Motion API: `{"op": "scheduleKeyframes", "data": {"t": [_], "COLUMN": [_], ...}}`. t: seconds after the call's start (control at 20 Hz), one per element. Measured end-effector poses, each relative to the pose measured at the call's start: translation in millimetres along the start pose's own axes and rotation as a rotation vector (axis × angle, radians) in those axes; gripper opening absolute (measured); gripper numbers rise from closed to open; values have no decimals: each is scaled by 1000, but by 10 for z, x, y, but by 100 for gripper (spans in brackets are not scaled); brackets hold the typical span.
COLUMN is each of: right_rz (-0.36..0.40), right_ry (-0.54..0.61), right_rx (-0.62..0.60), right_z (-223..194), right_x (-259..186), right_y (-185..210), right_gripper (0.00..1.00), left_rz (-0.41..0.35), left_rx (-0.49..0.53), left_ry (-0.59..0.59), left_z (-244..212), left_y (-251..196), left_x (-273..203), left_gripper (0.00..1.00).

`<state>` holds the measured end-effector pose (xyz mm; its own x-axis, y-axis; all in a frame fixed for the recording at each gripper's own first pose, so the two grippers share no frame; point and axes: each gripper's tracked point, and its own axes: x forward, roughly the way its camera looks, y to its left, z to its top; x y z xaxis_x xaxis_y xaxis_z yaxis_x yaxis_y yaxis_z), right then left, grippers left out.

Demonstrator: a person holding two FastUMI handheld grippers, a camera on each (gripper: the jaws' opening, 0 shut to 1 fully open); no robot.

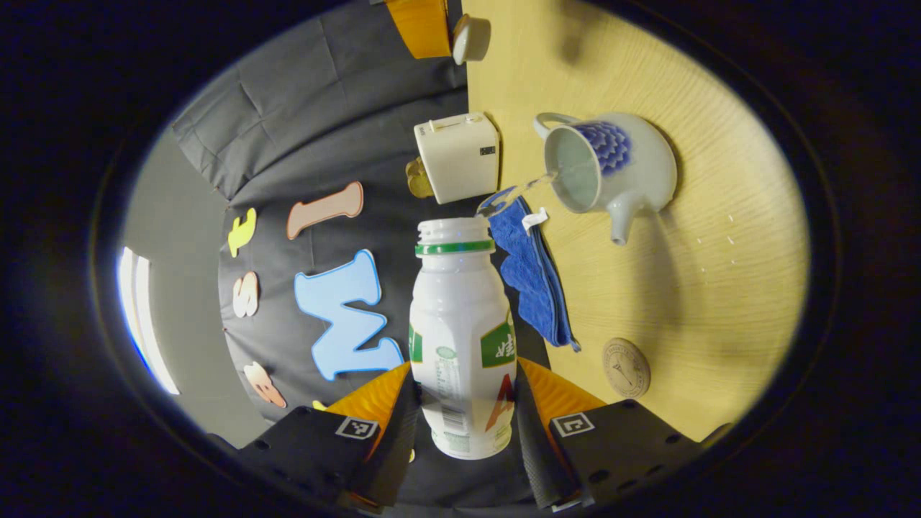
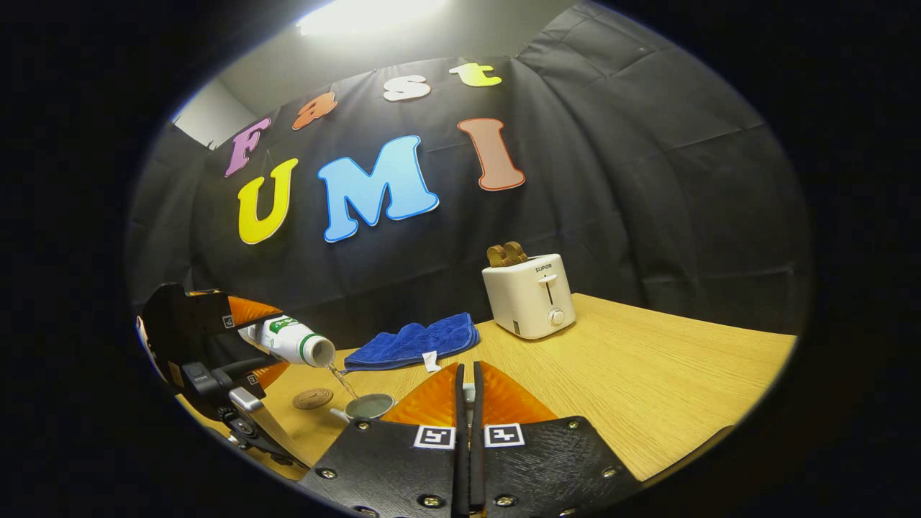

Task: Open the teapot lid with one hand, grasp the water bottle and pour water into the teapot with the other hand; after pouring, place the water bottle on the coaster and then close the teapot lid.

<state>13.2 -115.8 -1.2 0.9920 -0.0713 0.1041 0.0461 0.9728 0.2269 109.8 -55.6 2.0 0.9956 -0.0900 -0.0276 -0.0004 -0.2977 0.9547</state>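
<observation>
My left gripper [image 1: 464, 385] is shut on a white plastic water bottle [image 1: 460, 324] with a green neck ring and no cap. The bottle is tipped over, and a thin stream of water [image 1: 519, 193] runs from its mouth into the open white-and-blue teapot [image 1: 619, 169] on the wooden table [image 1: 719, 288]. The round coaster [image 1: 626, 368] lies on the table near the teapot. In the right gripper view the tilted bottle [image 2: 288, 340] pours into the teapot's mouth [image 2: 368, 407]. My right gripper [image 2: 468, 370] is shut, with a sliver of the teapot lid [image 2: 468, 393] between its fingers; the lid [image 1: 471, 37] is held away from the pot.
A folded blue cloth [image 2: 414, 339] lies at the table's back edge, with the coaster [image 2: 312, 398] in front of it. A white toaster [image 2: 529, 295] with bread in its slots stands to the right of the cloth. Black cloth wall rises behind the table.
</observation>
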Motion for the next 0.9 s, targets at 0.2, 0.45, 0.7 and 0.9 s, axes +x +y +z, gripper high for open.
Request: {"op": "scheduleKeyframes", "data": {"t": [0.2, 0.45, 0.7, 0.9], "right_rz": [0, 3, 4, 2], "right_ry": [1, 6, 7, 7], "right_rx": [2, 1, 0, 1], "right_z": [-1, -11, -20, -16], "right_x": [-2, -2, 3, -3], "right_y": [-2, 3, 6, 4], "right_gripper": [0, 1, 1, 1], "left_rz": [7, 16, 21, 34], "left_rx": [22, 62, 93, 130], "left_ry": [-5, -4, -9, -16], "left_z": [-5, -12, -56, -12], "left_y": [13, 31, 57, 100], "left_x": [1, 18, 46, 49], "left_gripper": [68, 68, 68, 68]}}
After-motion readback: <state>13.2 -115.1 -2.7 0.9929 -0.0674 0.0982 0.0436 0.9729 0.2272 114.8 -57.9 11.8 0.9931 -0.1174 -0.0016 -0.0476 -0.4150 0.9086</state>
